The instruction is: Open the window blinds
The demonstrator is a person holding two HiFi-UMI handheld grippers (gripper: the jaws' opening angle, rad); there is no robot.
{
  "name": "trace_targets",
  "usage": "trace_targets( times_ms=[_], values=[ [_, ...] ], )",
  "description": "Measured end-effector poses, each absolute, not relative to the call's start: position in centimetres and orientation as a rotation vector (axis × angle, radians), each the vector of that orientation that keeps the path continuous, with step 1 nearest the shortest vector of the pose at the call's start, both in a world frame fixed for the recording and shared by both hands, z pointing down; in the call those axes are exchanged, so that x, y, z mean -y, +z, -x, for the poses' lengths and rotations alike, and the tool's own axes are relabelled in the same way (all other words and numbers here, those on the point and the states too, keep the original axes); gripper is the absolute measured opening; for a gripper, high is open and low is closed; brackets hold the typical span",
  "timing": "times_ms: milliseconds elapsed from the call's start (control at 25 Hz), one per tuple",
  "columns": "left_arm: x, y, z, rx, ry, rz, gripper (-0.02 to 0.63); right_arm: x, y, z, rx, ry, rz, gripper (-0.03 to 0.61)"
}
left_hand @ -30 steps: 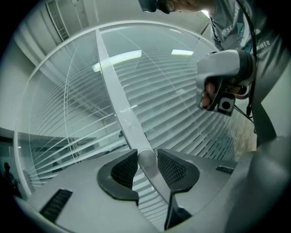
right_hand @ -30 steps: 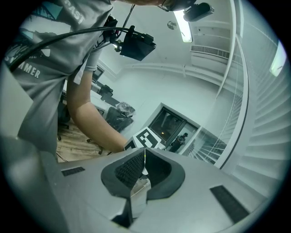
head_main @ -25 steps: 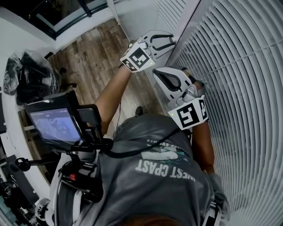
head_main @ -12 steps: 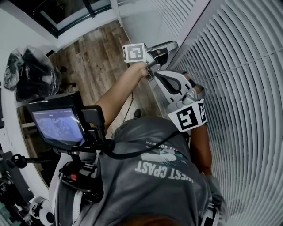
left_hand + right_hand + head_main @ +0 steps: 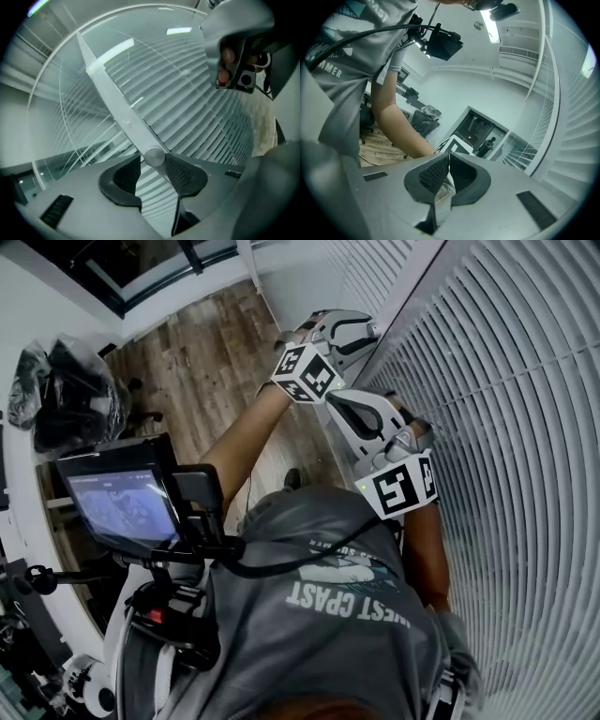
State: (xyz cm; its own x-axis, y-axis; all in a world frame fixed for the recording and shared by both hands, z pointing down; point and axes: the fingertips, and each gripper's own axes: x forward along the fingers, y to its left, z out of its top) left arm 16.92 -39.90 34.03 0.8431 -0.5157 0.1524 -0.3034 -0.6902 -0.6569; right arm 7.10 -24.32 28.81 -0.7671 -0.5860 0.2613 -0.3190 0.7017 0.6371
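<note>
Left gripper (image 5: 152, 159) has just been opening wide, with the blind wand (image 5: 115, 101) unclamped between its jaws.

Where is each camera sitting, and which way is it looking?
Head view: on the person's head, looking steeply down at the grey shirt, left arm, left gripper, right gripper and blinds.
Left gripper view: on the left gripper, facing the blinds; its jaws, just opened wider, flank the wand; the right hand shows.
Right gripper view: on the right gripper, jaws shut, facing along the blinds; the left arm and grey shirt show.
Shared: all three views show the blinds.
</note>
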Motion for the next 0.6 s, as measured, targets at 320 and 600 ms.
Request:
trace_targets(
  times_ms=[320,600],
  values=[
    [39.64,33.77,-16.84,-0.557,-0.470,2.306,0.127,24.29,29.06,-7.17,2.451,-0.792,-0.700,0.005],
    [40.02,33.06,-16.40,-0.554,0.261,3.395,0.126,24.31,29.25,-7.22,2.450,-0.783,-0.695,0.005]
  ],
)
